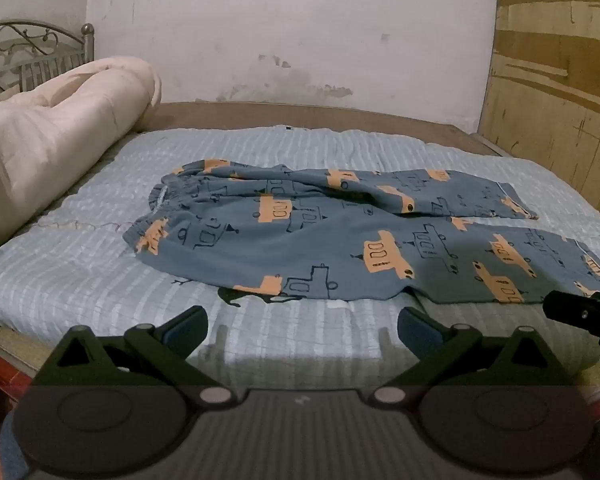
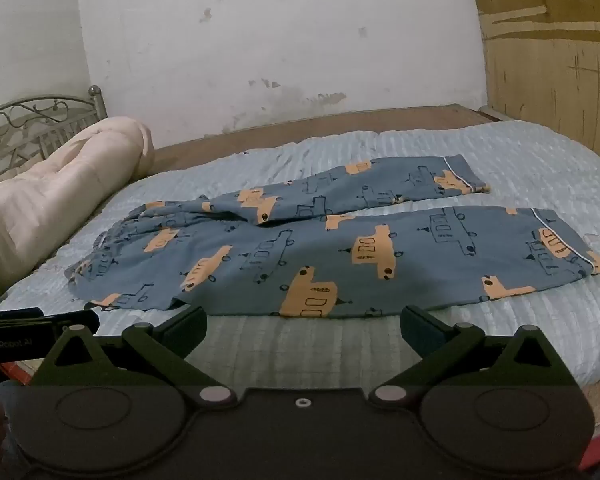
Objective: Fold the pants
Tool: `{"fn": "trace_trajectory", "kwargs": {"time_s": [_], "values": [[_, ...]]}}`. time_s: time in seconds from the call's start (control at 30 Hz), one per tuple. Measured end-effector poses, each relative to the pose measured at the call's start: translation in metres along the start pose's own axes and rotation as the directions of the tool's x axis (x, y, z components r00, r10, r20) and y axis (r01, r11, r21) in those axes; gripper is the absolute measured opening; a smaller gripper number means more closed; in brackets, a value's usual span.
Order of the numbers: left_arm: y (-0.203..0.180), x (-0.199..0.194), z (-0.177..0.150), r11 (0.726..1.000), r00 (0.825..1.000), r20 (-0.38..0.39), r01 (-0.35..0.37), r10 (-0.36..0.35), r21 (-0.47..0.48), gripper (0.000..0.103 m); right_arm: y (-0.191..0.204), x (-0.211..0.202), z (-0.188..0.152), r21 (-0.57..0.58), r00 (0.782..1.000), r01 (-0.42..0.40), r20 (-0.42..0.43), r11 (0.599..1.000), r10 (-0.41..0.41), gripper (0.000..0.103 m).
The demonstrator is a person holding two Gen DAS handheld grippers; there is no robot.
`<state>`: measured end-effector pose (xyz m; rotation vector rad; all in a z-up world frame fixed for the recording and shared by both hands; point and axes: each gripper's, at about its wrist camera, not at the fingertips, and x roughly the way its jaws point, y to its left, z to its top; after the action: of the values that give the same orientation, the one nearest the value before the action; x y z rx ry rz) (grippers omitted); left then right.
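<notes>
Blue pants [image 1: 320,240] with orange vehicle prints lie spread flat on the bed, waistband to the left, both legs running right. They also show in the right wrist view [image 2: 320,252]. My left gripper [image 1: 302,328] is open and empty, just short of the pants' near edge below the seat. My right gripper [image 2: 302,326] is open and empty, just short of the near leg's edge. The right gripper's tip shows at the right edge of the left wrist view [image 1: 584,314]. The left gripper's body shows at the left edge of the right wrist view [image 2: 40,326].
A light blue ribbed bedspread [image 1: 80,280] covers the bed. A rolled pink quilt [image 1: 52,140] lies along the left side by a metal headboard [image 1: 28,52]. A white wall [image 1: 300,32] stands behind and a wooden panel [image 1: 560,100] at the right.
</notes>
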<state>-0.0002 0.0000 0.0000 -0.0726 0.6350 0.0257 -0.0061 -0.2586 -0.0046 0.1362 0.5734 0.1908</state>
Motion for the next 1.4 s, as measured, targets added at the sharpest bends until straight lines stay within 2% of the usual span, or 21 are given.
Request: {"fn": "trace_trajectory", "kwargs": {"time_s": [1.4], "values": [[-0.0001, 0.0001, 0.0, 1.0, 1.0, -0.007, -0.004, 0.004, 0.005, 0.103, -0.0012, 0.0032, -0.001, 0.005, 1.0, 0.001, -0.013, 1.0, -0.001, 0.102]]}}
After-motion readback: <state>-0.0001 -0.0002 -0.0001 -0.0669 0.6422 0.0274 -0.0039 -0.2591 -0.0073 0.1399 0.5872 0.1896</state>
